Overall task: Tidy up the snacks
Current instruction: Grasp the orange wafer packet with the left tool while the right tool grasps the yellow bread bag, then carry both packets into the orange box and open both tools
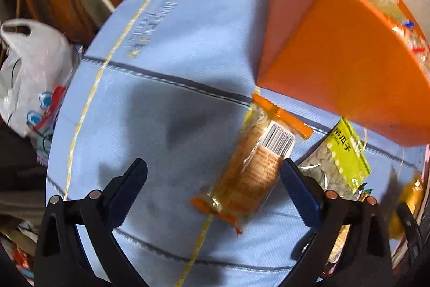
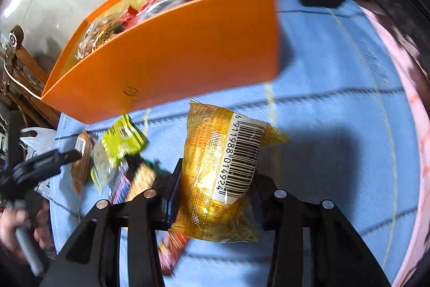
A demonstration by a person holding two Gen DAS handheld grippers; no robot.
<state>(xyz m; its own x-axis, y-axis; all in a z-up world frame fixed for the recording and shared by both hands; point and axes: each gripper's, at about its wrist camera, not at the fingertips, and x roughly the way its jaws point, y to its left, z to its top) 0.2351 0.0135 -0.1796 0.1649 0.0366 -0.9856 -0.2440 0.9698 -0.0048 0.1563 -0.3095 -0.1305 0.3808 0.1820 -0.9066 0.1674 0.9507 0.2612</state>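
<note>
The right gripper [image 2: 215,176] is clamped on a yellow snack packet [image 2: 220,168], lifted above the blue cloth [image 2: 336,141]; the step in hand looks like carrying it to the orange box [image 2: 172,55] at eleven o'clock, which calls for a lift over the near wall. The left gripper [image 1: 215,179] is spread wide and empty, an orange-brown packet [image 1: 255,166] toward one o'clock. Only the right view shows snacks already inside the box; only the left shows a white plastic bag [image 1: 32,71] clearly.
</note>
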